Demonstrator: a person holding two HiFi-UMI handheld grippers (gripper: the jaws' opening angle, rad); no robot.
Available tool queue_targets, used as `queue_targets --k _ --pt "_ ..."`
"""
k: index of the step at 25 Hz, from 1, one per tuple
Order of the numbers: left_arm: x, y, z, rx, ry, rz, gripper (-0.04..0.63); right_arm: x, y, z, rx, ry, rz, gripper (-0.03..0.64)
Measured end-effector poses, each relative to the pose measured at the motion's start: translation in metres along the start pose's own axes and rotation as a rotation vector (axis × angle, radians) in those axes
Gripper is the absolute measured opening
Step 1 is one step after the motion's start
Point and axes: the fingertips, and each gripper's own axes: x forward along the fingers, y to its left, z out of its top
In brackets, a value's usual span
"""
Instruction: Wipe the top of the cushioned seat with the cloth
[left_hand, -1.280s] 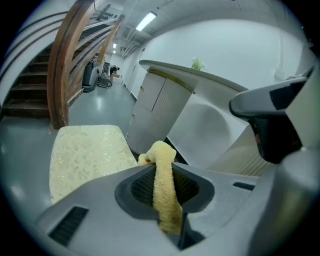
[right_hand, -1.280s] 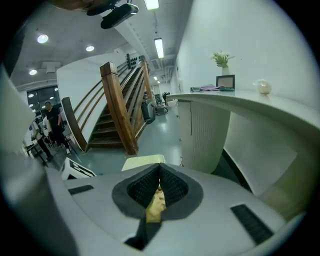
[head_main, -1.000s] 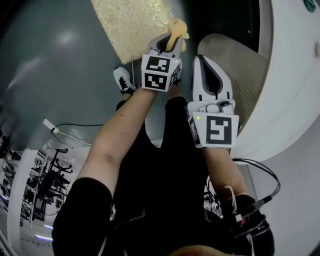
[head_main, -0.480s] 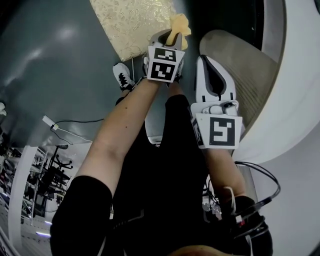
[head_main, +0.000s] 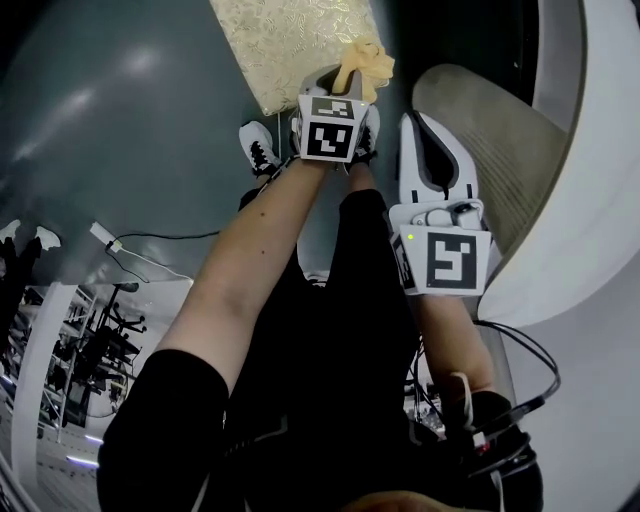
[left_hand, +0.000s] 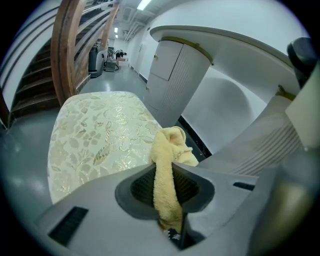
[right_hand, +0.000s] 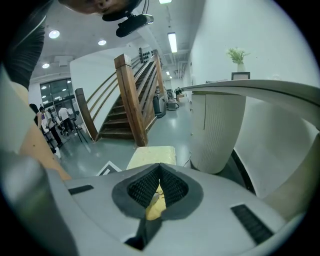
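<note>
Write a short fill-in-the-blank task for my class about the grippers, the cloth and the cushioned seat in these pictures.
1. The cloth is clamped between the fingers of the ___ gripper.
2. The colour of the cloth is ___.
3. The cushioned seat stands on the grey ___.
4. Beyond the seat, a wooden ___ climbs upward.
Missing words: left; yellow; floor; staircase.
</note>
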Motion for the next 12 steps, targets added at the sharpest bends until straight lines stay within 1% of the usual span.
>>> queue_targets --k 3,7,10,12 --pt "-0.008 0.014 -0.008 0.006 0.013 0.008 0.061 0.003 0.004 0.001 -0.005 0.0 -0.002 0.006" --pt "-0.023 0.033 -0.014 -0.042 0.011 0.016 0.061 0.007 0.014 0.003 -0.004 0.007 0.012 0.006" --pt "-0.035 0.044 -0.019 -0.037 0.02 0.022 0.061 0.008 0.017 0.0 -0.011 0.032 0.005 0.006" --pt "-0.041 0.054 -0.022 -0.06 0.013 0.028 0.061 0.01 0.02 0.001 -0.013 0.04 0.009 0.006"
